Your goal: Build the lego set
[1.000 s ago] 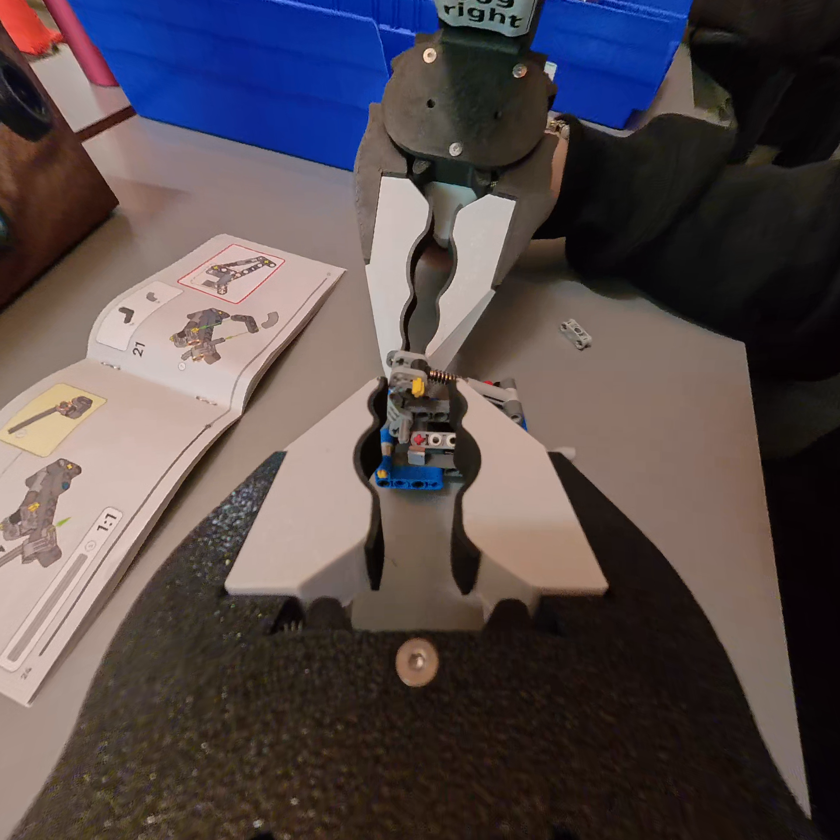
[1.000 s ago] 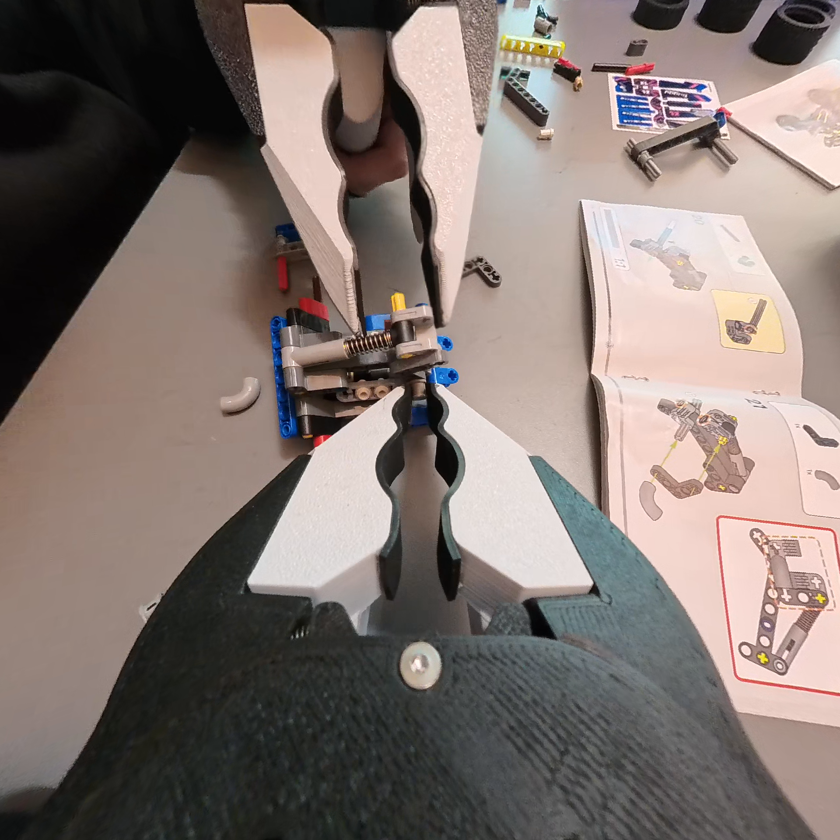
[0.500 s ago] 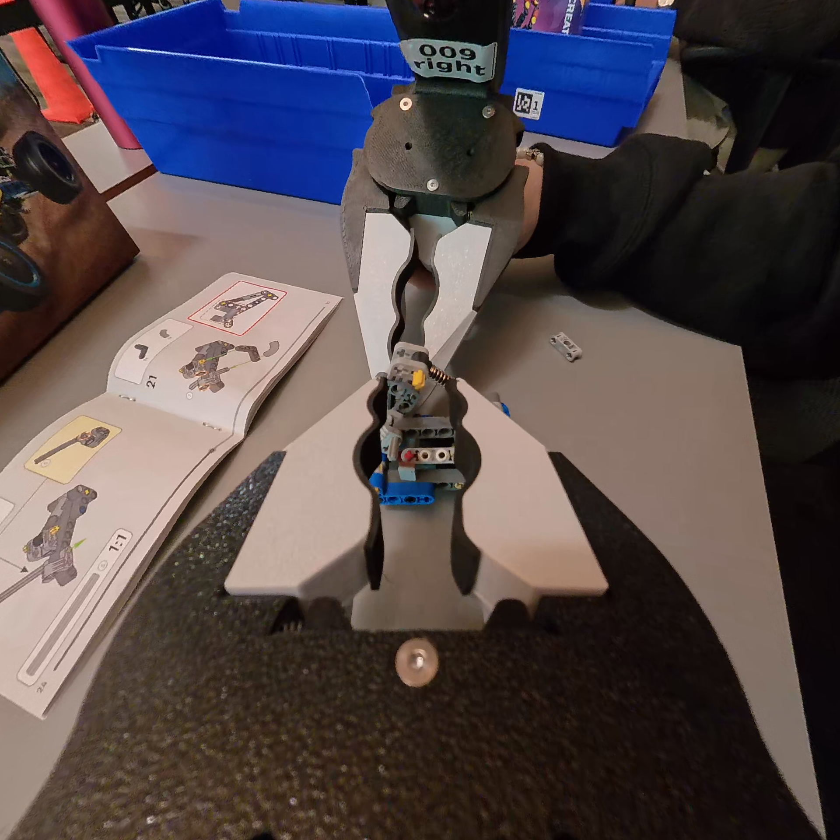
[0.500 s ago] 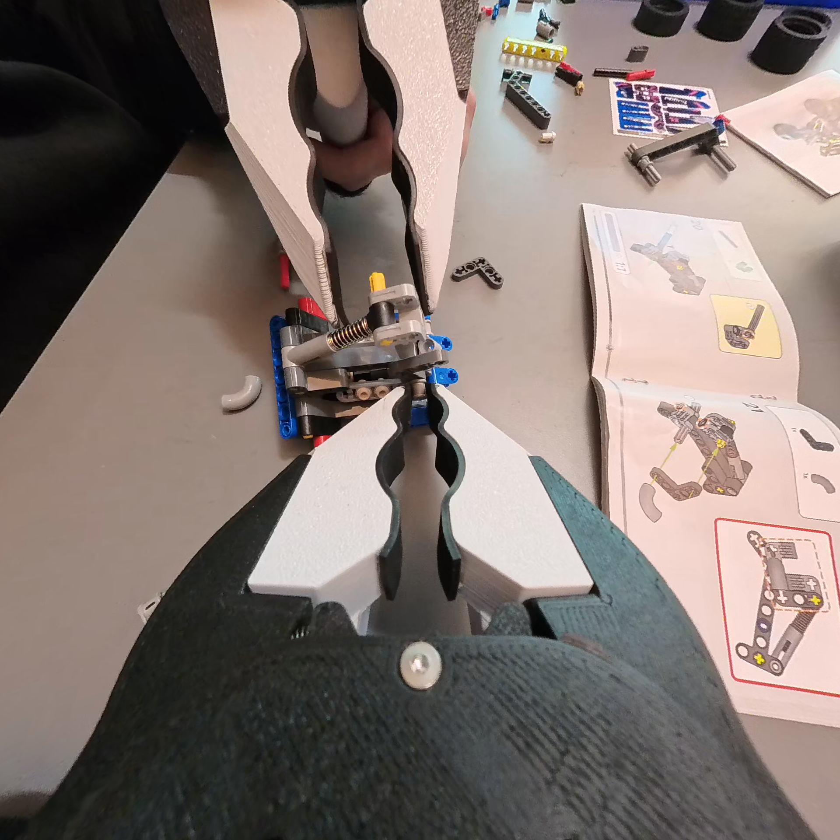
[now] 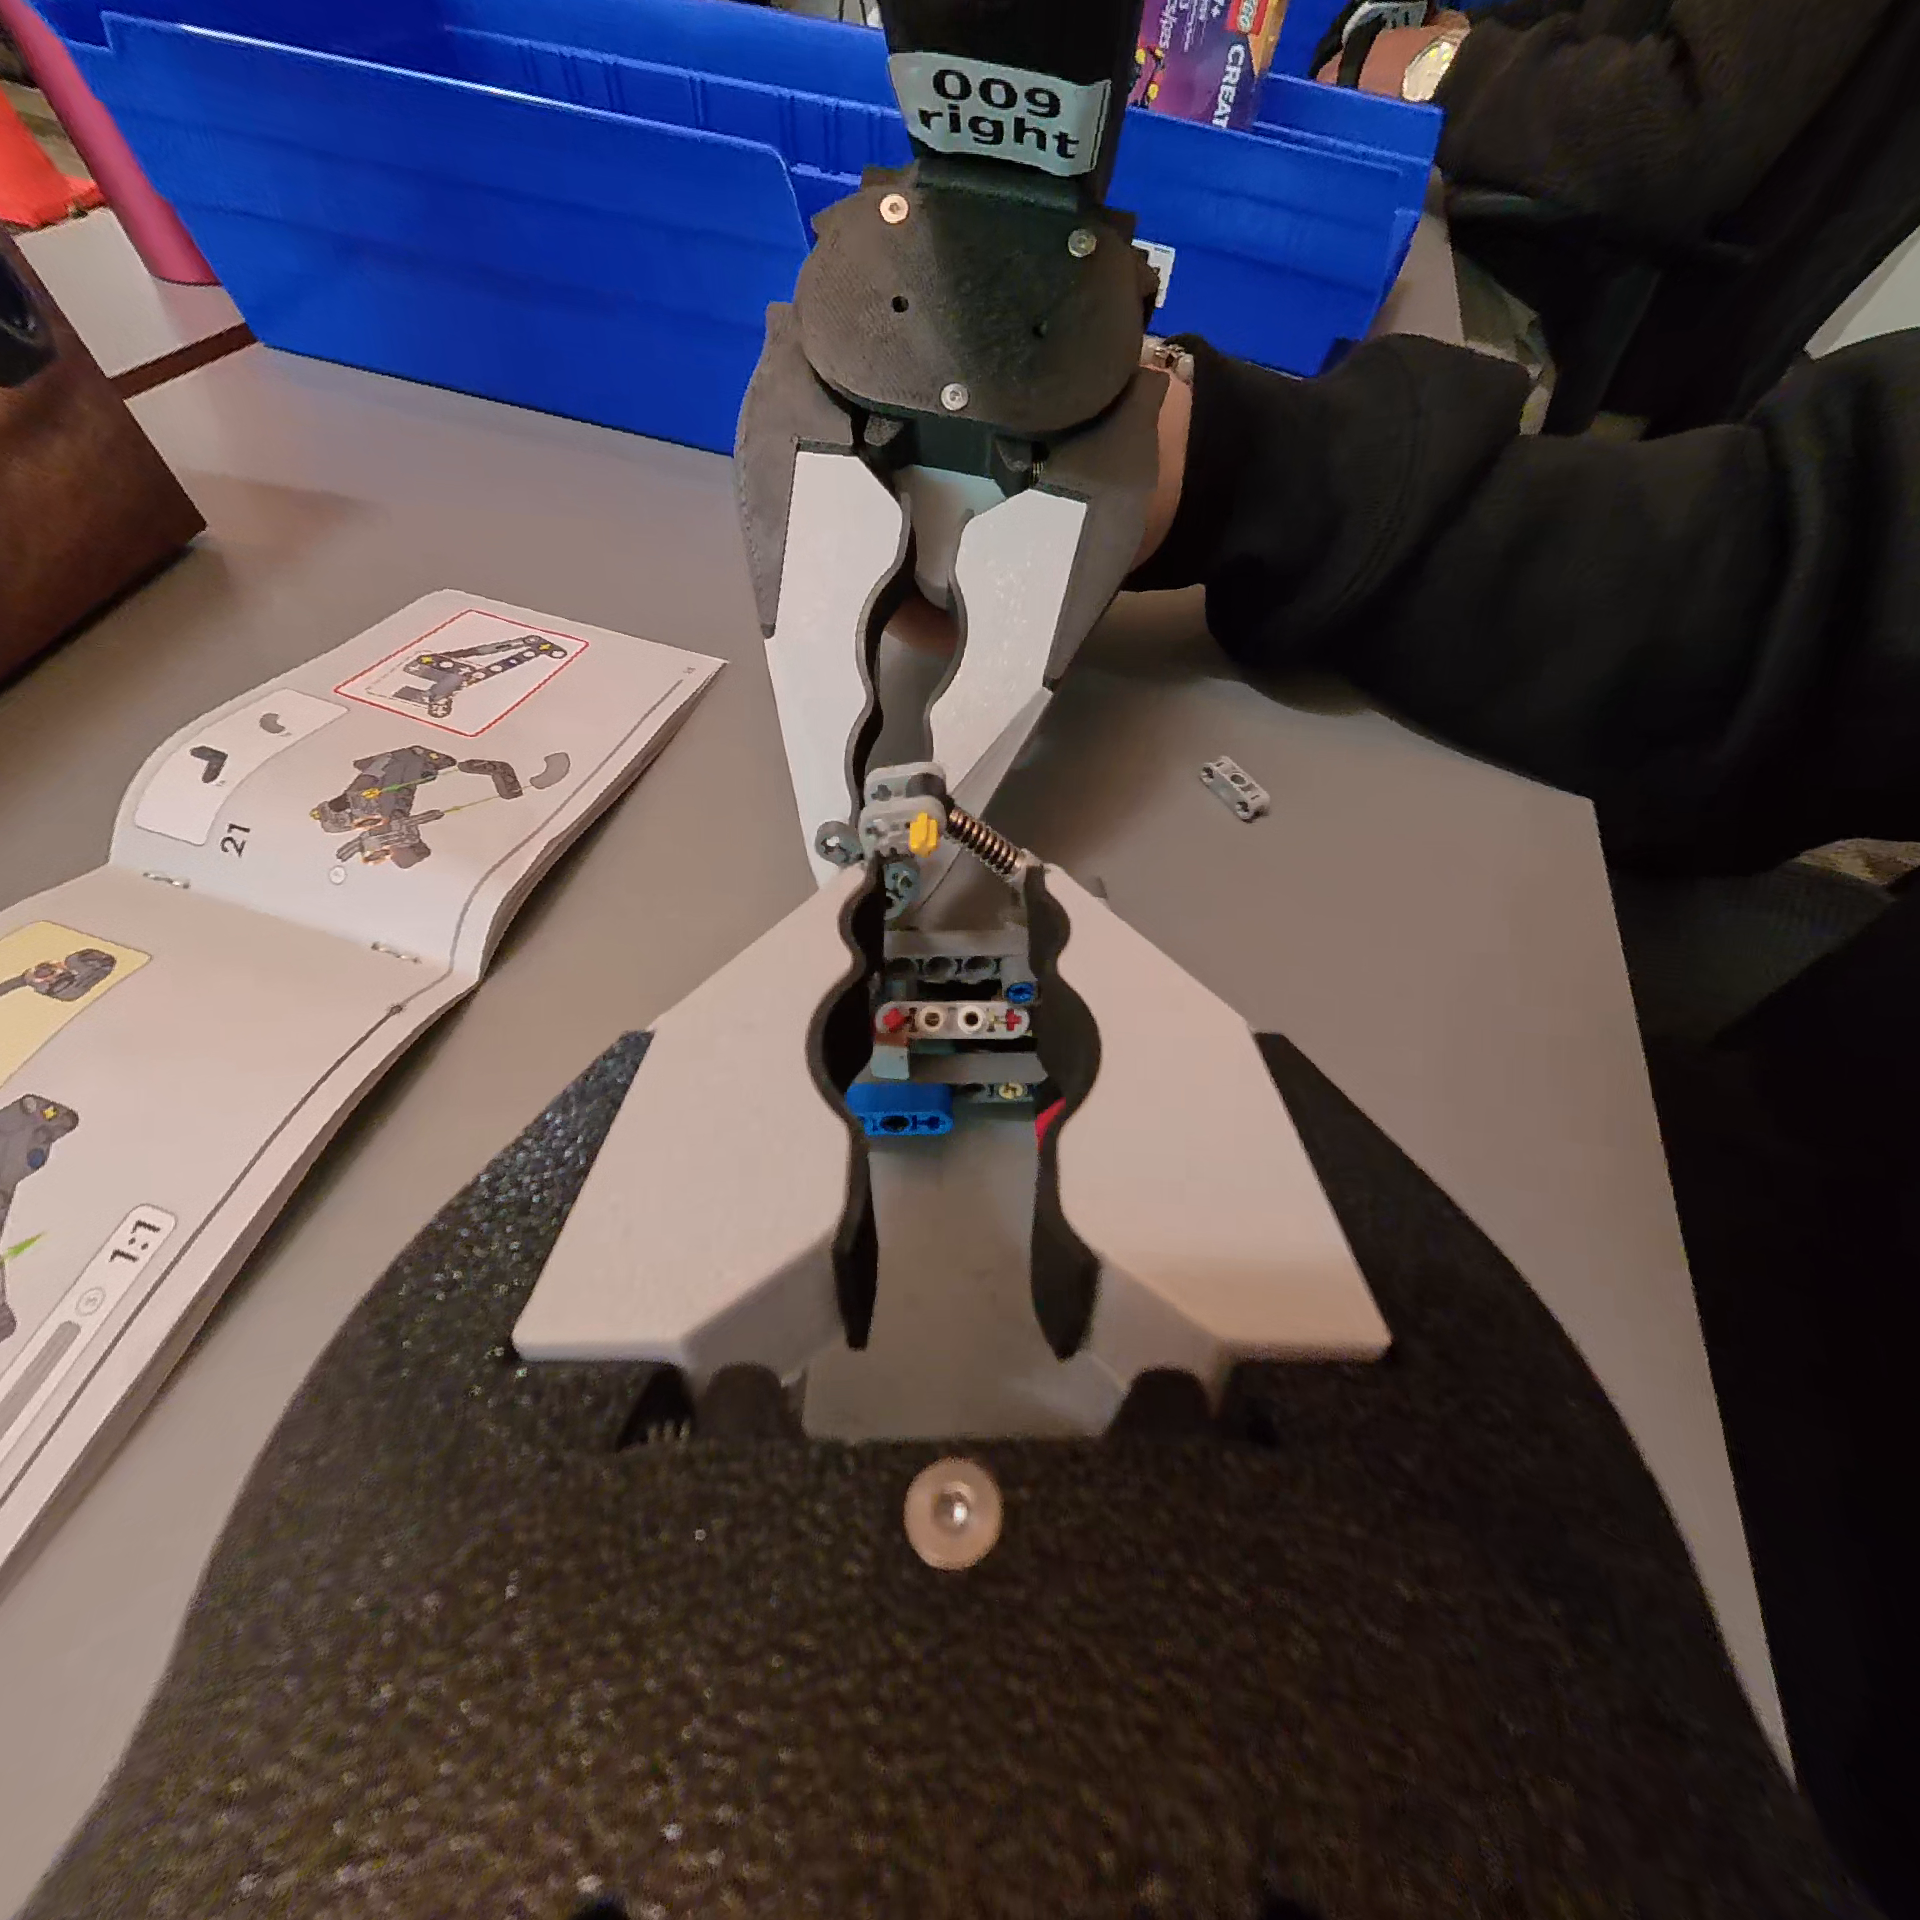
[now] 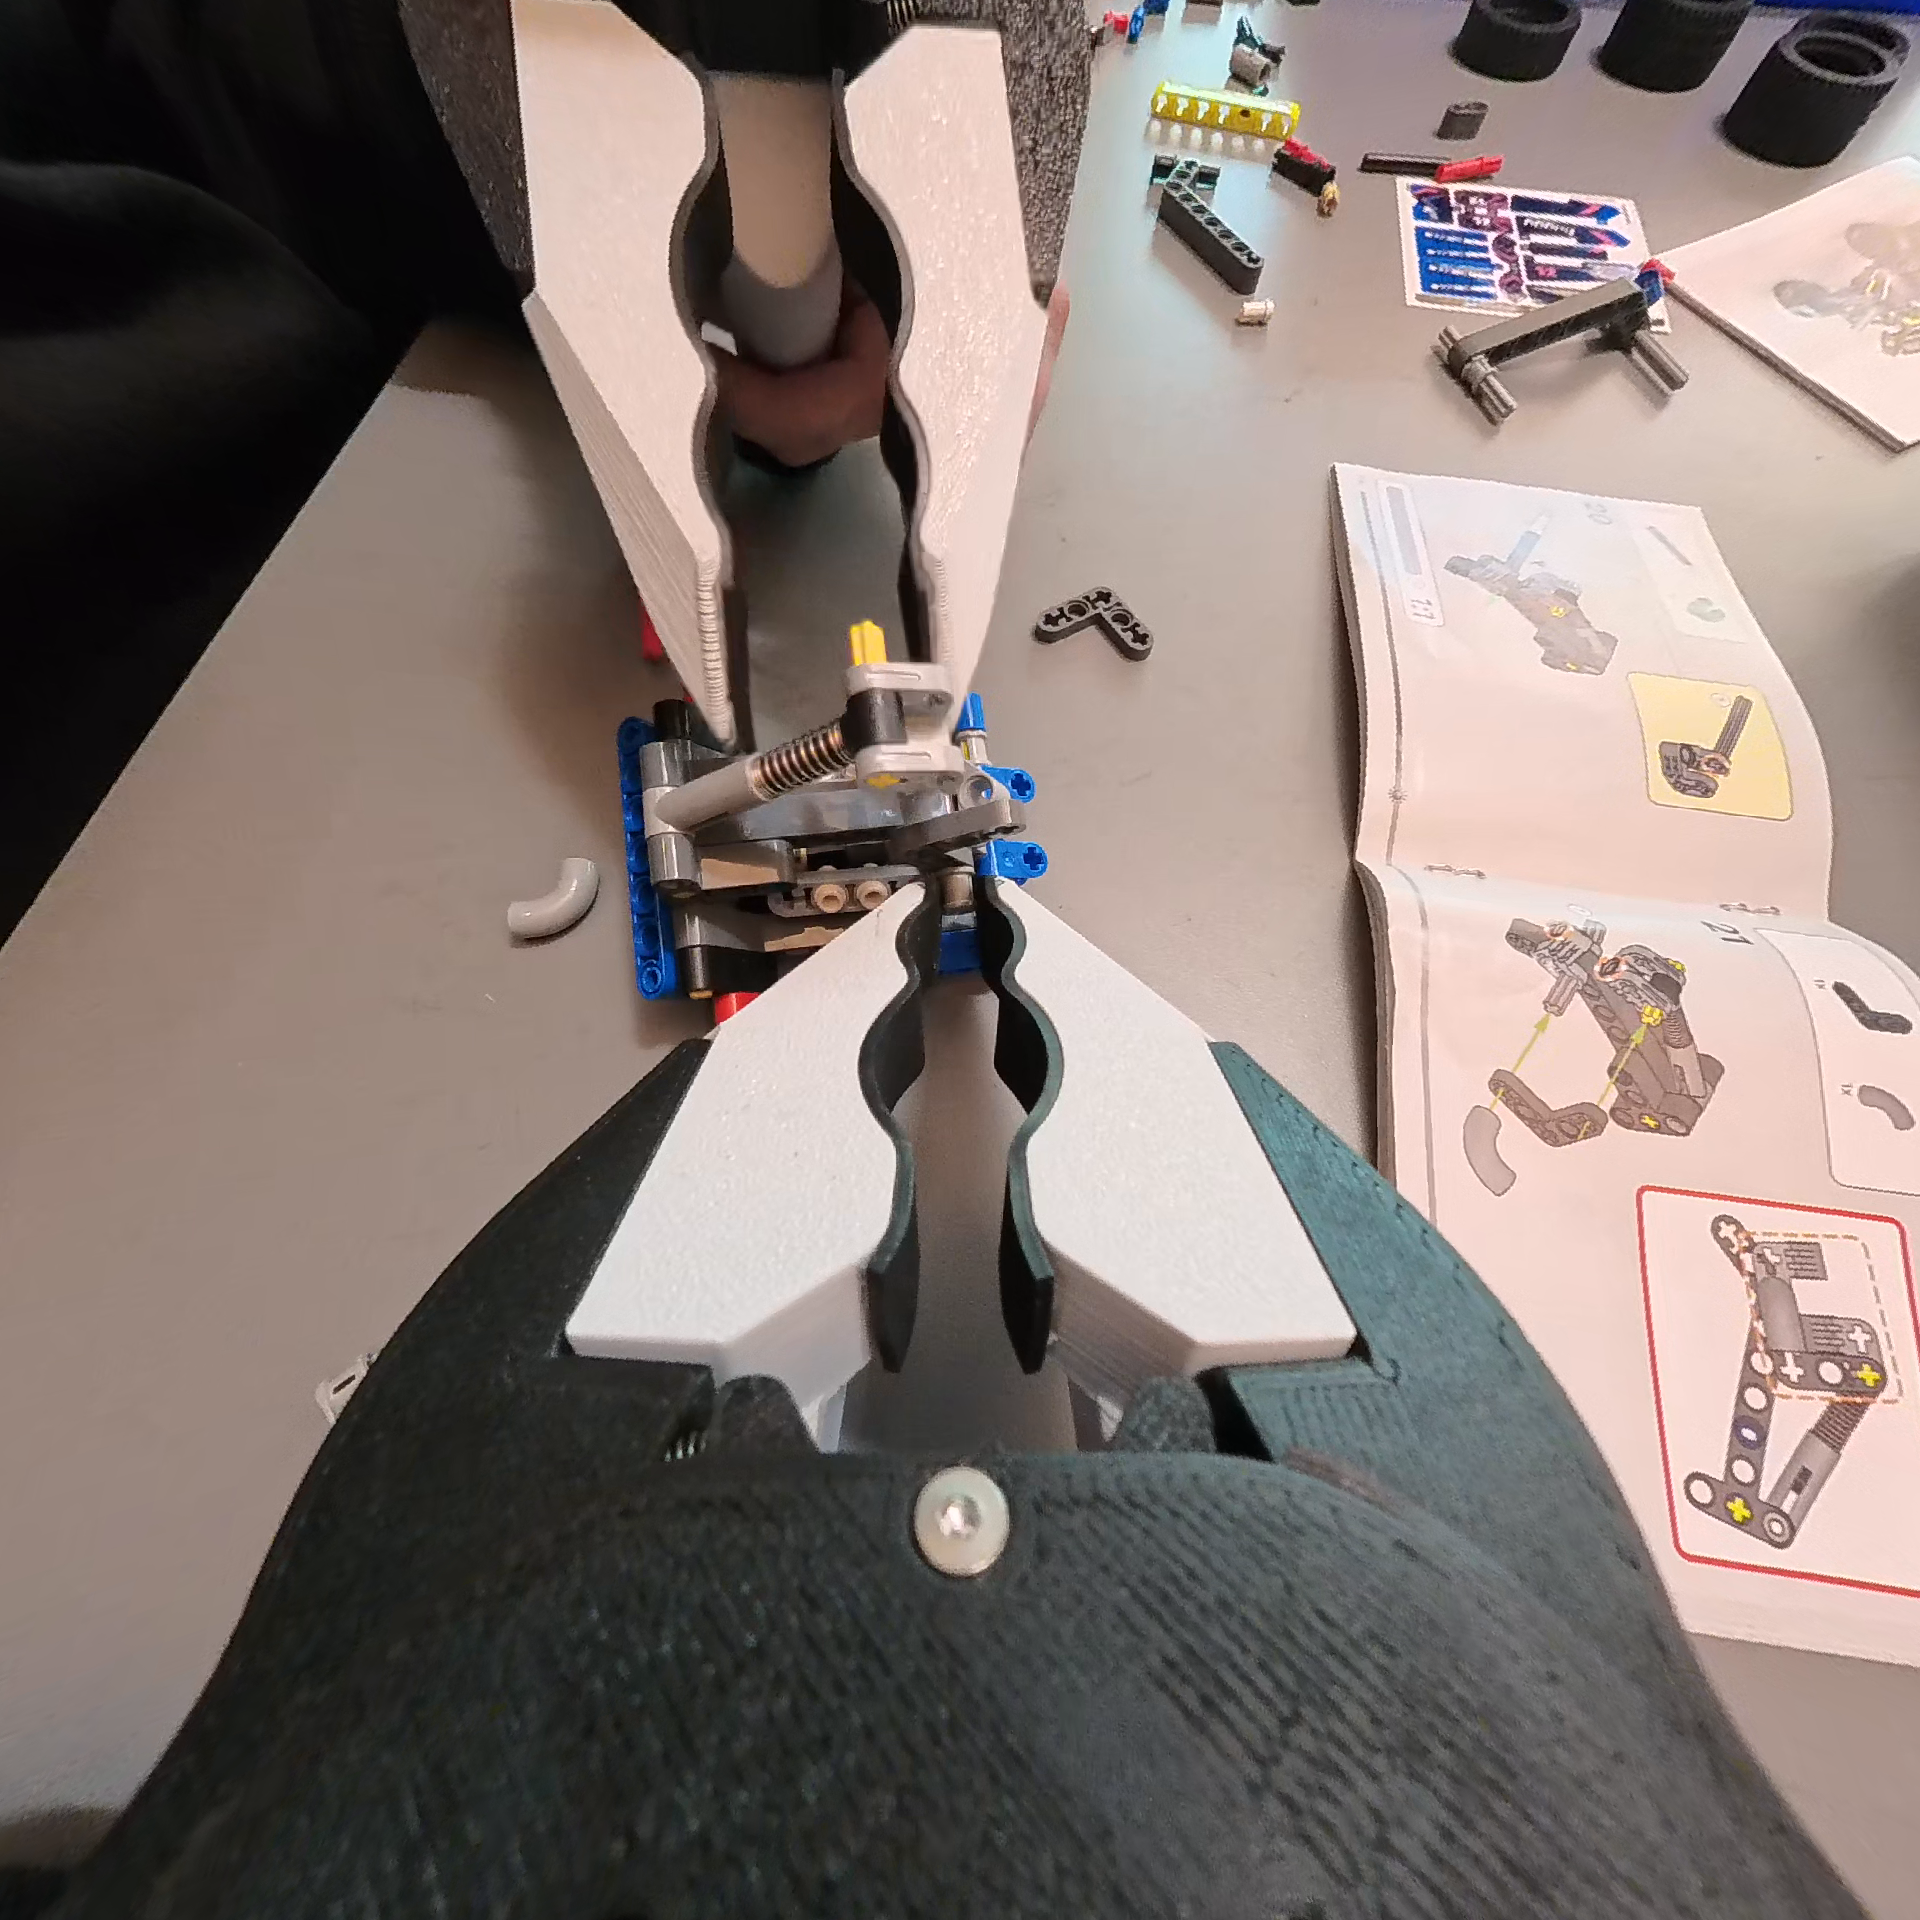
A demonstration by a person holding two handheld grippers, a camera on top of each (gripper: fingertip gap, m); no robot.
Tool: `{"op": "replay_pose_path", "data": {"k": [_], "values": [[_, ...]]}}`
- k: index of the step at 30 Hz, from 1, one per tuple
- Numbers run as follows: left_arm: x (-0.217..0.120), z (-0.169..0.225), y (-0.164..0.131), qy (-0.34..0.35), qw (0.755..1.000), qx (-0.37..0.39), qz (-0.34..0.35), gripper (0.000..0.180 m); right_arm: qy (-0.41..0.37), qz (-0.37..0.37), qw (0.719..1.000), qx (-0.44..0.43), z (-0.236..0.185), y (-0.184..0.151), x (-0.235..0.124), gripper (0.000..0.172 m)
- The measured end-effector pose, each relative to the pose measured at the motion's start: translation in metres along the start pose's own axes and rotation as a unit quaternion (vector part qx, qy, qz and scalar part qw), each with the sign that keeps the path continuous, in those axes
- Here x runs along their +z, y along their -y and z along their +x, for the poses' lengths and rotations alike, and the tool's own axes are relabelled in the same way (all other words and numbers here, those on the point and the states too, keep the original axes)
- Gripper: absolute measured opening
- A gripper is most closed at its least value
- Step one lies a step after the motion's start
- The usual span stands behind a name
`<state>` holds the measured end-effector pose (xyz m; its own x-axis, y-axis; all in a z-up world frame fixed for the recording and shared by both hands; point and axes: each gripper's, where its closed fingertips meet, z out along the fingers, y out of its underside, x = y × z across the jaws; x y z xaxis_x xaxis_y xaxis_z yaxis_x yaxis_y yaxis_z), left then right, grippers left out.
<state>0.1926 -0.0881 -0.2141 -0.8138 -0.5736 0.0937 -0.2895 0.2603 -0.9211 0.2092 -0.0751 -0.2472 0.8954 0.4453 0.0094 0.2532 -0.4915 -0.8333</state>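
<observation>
A small brick model [image 5: 951, 997] with a blue base, grey beams and a sprung grey arm lies on the grey table [image 5: 1403, 1039]. My left gripper [image 5: 945, 883] is shut on it, one pad on each side of its body. My right gripper [image 5: 883, 831] comes in from the far side and its tips meet the model at the arm's end. In the right wrist view my right gripper [image 6: 951, 894] is shut on a small peg at the near edge of the model [image 6: 810, 821]. The left gripper [image 6: 831, 686] straddles the model's far side there.
An open instruction booklet [image 5: 312, 883] lies left of the model; it also shows in the right wrist view [image 6: 1610, 935]. Blue bins [image 5: 468, 208] stand behind. A small grey piece [image 5: 1234, 784], a curved grey piece [image 6: 551, 899], a black angled beam [image 6: 1096, 623], loose parts and tyres [image 6: 1808, 83] lie about. A black sleeve [image 5: 1507, 582] reaches in. My two grippers' fingertips are within a few centimetres of each other.
The sprung grey arm has swung up from lying flat on the model. Both grippers have kept their hold and the left view has tipped upward a little.
</observation>
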Motion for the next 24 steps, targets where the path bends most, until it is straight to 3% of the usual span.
{"op": "replay_pose_path", "data": {"k": [4,17,24], "values": [[0.000,0.005,0.002,-0.015,1.000,-0.005,0.007,0.024,0.001,0.000,1.000,0.001,0.000,0.000,0.000,0.005],[0.003,-0.013,-0.004,0.032,0.999,0.001,-0.013,0.036,0.001,0.000,1.000,0.001,0.000,0.000,0.000,0.004],[0.003,-0.011,-0.004,0.023,1.000,0.002,-0.016,0.031,0.003,0.000,1.000,0.002,0.000,0.000,0.000,0.004]]}}
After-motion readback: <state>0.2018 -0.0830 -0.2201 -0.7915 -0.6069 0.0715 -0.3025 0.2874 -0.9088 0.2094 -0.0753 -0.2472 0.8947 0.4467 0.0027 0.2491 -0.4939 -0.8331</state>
